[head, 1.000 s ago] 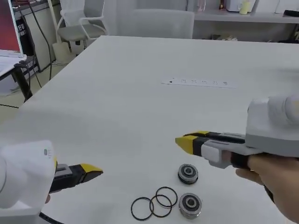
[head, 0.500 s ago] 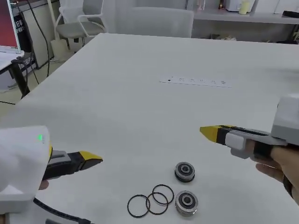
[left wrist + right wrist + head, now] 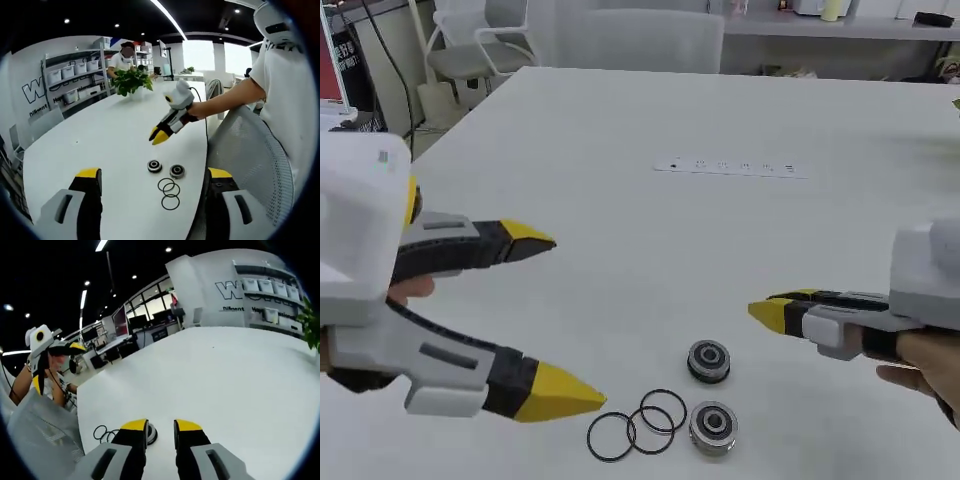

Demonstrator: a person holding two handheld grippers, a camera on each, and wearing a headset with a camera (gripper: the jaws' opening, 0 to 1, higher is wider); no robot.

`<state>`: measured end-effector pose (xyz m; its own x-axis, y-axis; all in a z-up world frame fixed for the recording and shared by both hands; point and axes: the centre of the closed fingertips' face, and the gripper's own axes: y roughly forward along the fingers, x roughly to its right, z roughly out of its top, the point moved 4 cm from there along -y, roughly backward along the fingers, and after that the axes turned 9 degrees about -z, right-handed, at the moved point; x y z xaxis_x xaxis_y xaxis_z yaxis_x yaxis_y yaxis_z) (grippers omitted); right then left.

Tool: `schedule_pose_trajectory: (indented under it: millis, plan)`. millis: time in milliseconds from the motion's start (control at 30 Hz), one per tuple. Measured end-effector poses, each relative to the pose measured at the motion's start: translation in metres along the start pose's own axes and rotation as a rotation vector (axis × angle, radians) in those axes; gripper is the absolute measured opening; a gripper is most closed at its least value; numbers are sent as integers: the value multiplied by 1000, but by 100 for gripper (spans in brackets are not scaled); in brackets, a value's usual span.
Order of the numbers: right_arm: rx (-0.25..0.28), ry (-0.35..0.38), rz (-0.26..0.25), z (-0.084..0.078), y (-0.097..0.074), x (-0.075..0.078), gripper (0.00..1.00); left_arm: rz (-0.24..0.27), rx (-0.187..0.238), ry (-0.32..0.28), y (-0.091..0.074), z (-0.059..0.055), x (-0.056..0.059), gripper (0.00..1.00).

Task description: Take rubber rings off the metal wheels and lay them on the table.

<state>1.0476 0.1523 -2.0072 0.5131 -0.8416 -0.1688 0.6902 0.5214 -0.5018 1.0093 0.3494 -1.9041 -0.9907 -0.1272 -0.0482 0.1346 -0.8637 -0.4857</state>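
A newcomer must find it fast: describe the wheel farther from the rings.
On the white table, near the person's edge, three black rings lie overlapping. Two metal wheels sit to their right. Pick the far wheel, standing clear of the rings; the near wheel sits close beside them.

Office-lab: swivel chair (image 3: pixel 470 55), shelved storage bins (image 3: pixel 67 73).

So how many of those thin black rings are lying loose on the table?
3, overlapping in a chain left of the nearer metal wheel: the left ring, the middle ring, the farther ring. Whether that wheel or the farther wheel still carries one is unclear.
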Motion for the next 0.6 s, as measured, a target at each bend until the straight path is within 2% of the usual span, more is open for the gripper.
schedule_pose_trajectory:
  millis: [100,300,400,500,600]
  plan:
    - [-47,-49,13,-10,5,-3,20,-12,26,51,6,18,-6,84]
    - [-129,-137,28,-28,10,-4,19,-32,25,107,23,37,-16,83]
    - [-146,-153,37,-32,12,-7,19,-41,51,126,37,50,-19,81]
    - [-170,-181,45,-38,14,-8,20,-57,66,136,51,56,-22,77]
    - [-182,-207,57,-42,16,-11,20,-66,71,144,66,55,-25,76]
